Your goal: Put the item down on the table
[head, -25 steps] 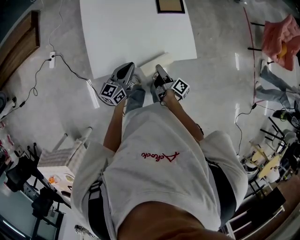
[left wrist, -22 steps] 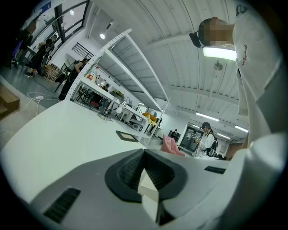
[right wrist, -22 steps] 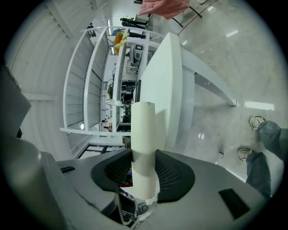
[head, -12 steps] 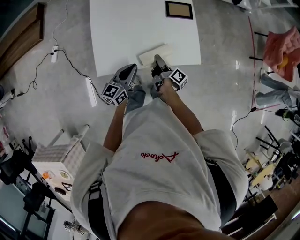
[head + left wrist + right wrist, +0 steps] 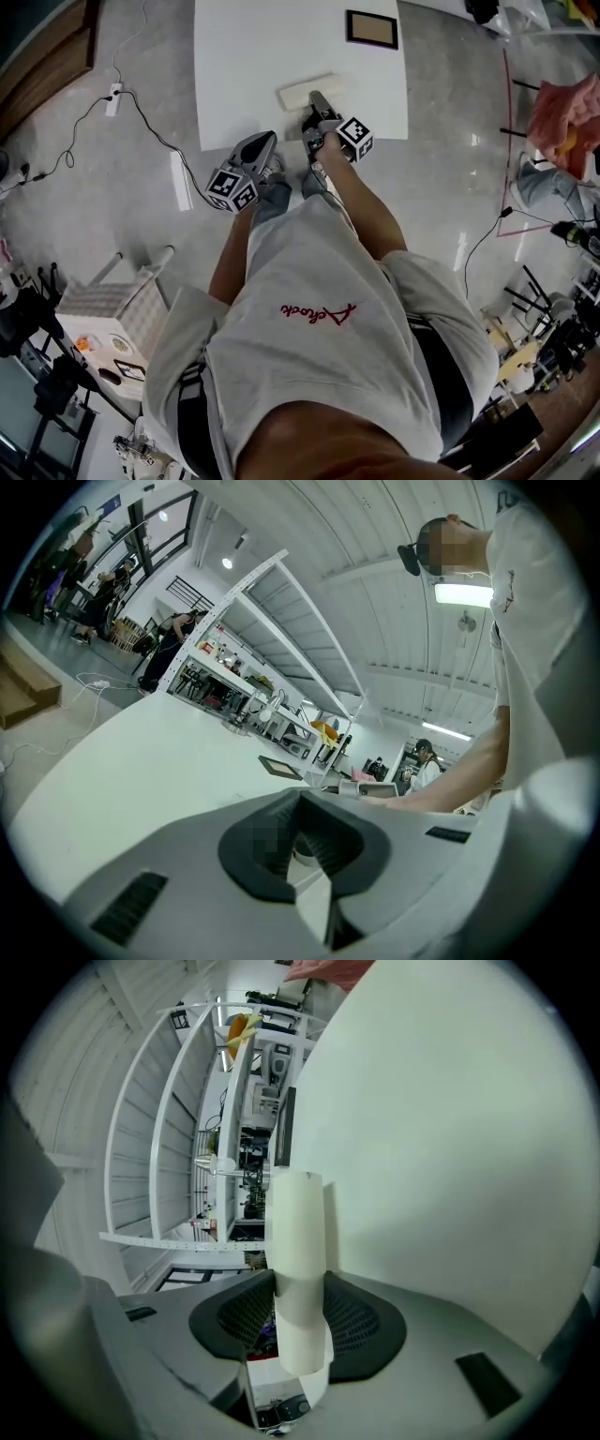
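Observation:
A long cream-white block (image 5: 307,91) lies crosswise over the near part of the white table (image 5: 253,56). My right gripper (image 5: 316,101) is shut on its near side. In the right gripper view the block (image 5: 298,1232) stands upright between the two dark ribbed pads (image 5: 361,1321), with the right gripper (image 5: 300,1307) pressing both its faces and the table top behind it. Whether the block touches the table I cannot tell. My left gripper (image 5: 258,145) hangs just short of the table's near edge. The left gripper (image 5: 298,841) has its jaws together and nothing between them.
A small dark-framed picture (image 5: 371,28) lies at the table's far right. A power strip (image 5: 114,92) and its cable run over the floor to the left. A pink cloth (image 5: 562,112) hangs at the right, and a checked stool (image 5: 98,305) stands at the lower left.
The right gripper has carried the block from the table's near edge farther in over the table. The left gripper has followed up to the table's edge.

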Demonstrator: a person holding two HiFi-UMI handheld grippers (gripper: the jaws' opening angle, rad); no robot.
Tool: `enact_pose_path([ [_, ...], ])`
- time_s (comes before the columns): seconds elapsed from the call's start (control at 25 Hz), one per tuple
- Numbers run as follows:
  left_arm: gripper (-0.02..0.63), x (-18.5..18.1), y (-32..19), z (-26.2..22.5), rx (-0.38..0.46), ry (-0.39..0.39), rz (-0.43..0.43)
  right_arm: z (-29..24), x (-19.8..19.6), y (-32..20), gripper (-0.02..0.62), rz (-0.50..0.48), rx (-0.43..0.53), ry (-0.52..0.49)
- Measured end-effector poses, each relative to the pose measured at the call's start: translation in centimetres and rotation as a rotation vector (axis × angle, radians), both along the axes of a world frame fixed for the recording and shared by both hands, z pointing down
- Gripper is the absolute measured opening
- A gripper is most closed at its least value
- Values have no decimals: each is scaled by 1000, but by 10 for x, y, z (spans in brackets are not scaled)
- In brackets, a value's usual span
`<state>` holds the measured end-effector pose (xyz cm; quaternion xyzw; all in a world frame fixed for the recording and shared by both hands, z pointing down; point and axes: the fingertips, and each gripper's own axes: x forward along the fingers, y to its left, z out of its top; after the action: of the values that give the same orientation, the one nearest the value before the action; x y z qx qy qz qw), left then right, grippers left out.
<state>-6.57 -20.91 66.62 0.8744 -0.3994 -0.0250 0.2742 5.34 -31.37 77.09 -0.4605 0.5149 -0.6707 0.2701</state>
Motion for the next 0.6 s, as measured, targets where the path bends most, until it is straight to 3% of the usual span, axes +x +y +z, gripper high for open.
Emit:
enact_pose_path([
  [0.44, 14, -5, -7, -3, 13, 13, -22, 5, -3, -10, 175, 16, -71, 29],
  [0.56, 14, -7, -9, -5, 19, 13, -21, 1, -12, -10, 212, -77, -44, 67],
  [0.6, 14, -6, -9, -6, 21, 13, -18, -2, -16, -11, 252, -130, -25, 90],
])
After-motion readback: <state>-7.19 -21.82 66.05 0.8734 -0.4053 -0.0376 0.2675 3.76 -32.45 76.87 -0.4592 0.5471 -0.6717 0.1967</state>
